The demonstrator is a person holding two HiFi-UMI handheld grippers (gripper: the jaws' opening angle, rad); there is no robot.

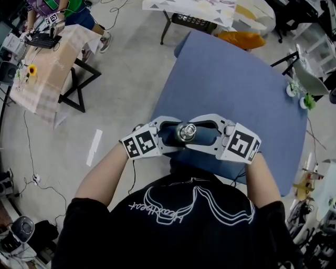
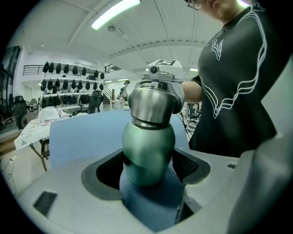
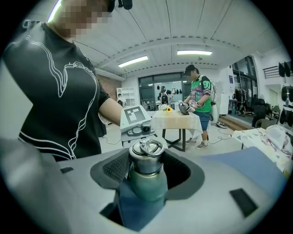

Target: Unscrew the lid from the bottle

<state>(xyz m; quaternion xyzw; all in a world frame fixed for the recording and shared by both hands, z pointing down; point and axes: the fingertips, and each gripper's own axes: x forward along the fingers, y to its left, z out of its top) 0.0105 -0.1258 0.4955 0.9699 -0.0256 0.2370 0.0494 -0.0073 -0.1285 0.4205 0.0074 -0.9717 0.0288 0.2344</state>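
A green bottle (image 2: 149,151) with a steel lid (image 2: 153,103) stands upright on the blue table (image 1: 236,89), close to the person's body. In the head view only the lid's top (image 1: 186,131) shows, between the two grippers. My left gripper (image 2: 149,167) comes in from the left, its pads against the green body low down. My right gripper (image 3: 146,171) comes from the right, and its pads close on the steel lid (image 3: 146,157), which carries a ring handle. The two grippers (image 1: 173,134) (image 1: 202,134) face each other across the bottle.
The blue table stretches away in front and to the right. A table with a checked cloth (image 1: 50,68) stands at the far left with a person (image 1: 68,13) at it. A white table (image 1: 199,8) and an orange object (image 1: 241,38) lie beyond. Cables run over the floor.
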